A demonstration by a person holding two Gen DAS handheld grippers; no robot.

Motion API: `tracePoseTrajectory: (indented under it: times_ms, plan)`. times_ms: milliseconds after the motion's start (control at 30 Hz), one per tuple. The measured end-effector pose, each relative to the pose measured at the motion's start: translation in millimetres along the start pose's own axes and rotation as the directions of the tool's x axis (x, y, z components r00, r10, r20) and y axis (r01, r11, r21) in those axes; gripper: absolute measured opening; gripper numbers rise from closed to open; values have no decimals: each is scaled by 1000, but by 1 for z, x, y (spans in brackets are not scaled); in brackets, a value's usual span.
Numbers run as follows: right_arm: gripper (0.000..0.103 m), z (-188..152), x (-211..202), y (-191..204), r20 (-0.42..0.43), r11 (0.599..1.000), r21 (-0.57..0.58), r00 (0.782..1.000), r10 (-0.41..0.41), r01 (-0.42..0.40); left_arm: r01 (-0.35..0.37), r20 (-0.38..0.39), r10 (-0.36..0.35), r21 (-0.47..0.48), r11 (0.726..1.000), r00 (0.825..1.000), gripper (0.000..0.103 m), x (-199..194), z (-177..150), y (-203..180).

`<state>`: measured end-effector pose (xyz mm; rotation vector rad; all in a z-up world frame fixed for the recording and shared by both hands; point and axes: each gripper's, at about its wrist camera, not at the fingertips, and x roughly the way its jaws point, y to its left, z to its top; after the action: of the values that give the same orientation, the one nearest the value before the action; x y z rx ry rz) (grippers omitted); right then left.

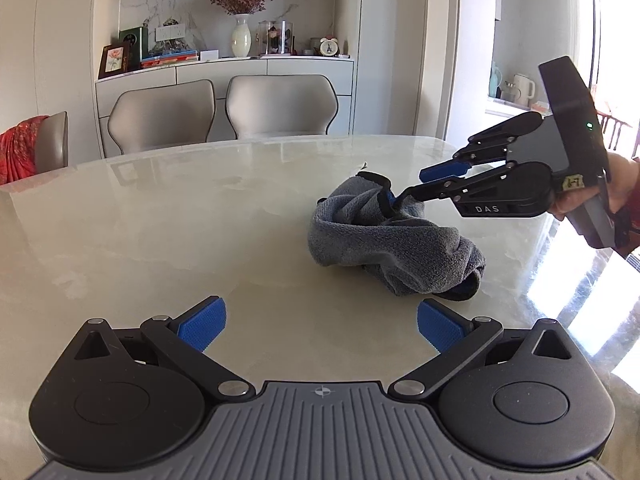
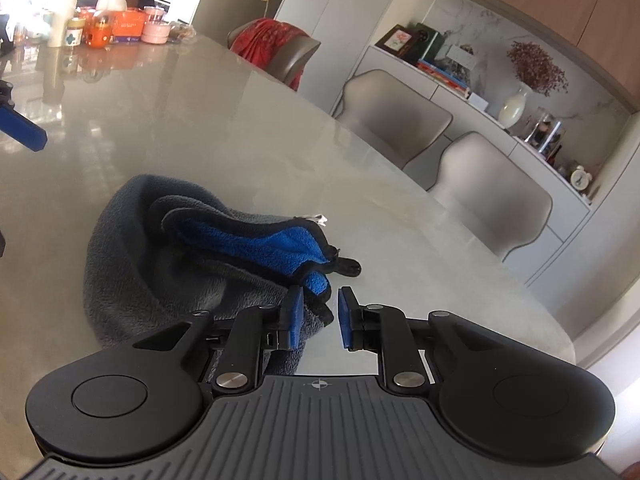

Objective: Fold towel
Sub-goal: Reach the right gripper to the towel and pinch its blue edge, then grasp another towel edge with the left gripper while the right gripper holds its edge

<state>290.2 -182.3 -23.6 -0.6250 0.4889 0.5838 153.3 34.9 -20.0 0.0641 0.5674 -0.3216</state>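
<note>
crumpled towel point(image 1: 394, 240) on table point(image 1: 160, 220), right tongs point(image 2: 319, 312) beside it

left gripper point(image 1: 321, 330): fingers spread wide, held low and level, nothing between them | right gripper point(image 2: 318, 312): fingers partly apart, angled downward, one finger point(image 2: 295, 312) touching cloth, person's hand point(image 1: 580, 196) gripping its handle

We saw a grey towel point(image 1: 394, 236) w/ blue inner side and black edging. Both grippers, left point(image 1: 320, 330) and right point(image 2: 318, 312), were black w/ blue pads. The table point(image 1: 160, 216) under the towel was pale beige marble; beyond it, chairs point(image 1: 280, 106) were beige, cloth point(image 1: 18, 148) red-patterned.
</note>
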Motion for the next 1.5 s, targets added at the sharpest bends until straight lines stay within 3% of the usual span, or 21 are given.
tracePoseTrajectory:
  times_ms: [133,267,433,500,567,633,833,933,1033,1200,1367,1500]
  plan:
    - [21,1,1,-4,-6,999,-13,999,41,-42,1,1,-1,12,1000,1000,103,3,0,-1]
    - [35,1,3,-4,-12,996,-51,997,70,-71,10,-4,-10,14,1000,1000,103,6,1,-2]
    - [35,3,13,-2,-30,993,-67,995,91,-93,24,9,-25,23,999,1000,103,6,4,-4]
    - [30,4,15,-2,-27,992,-64,994,103,-104,27,16,-28,31,999,999,103,6,5,-4]
    - [17,4,14,0,-28,991,-63,993,113,-114,29,24,-30,39,999,999,103,7,7,-3]
    - [11,3,9,5,-22,989,-87,993,115,-116,29,33,-30,48,998,999,102,7,9,-4]
    - [7,1,-20,20,-4,982,-142,992,128,-127,-26,72,14,178,984,997,102,9,14,-15]
    - [7,2,-38,28,11,979,-161,992,128,-124,-56,106,27,276,959,994,102,11,17,-24]
    - [6,4,-58,35,40,977,-180,992,122,-113,-77,154,15,405,911,988,102,10,19,-33]
    - [6,11,-92,43,93,972,-198,985,147,-127,-123,203,17,522,844,979,102,20,31,-44]
    - [6,12,-89,45,66,974,-224,996,61,-44,-97,193,-34,626,774,981,102,36,46,-54]
    - [6,6,-67,35,-1,980,-192,999,45,-44,-3,114,-97,663,749,989,102,52,57,-53]
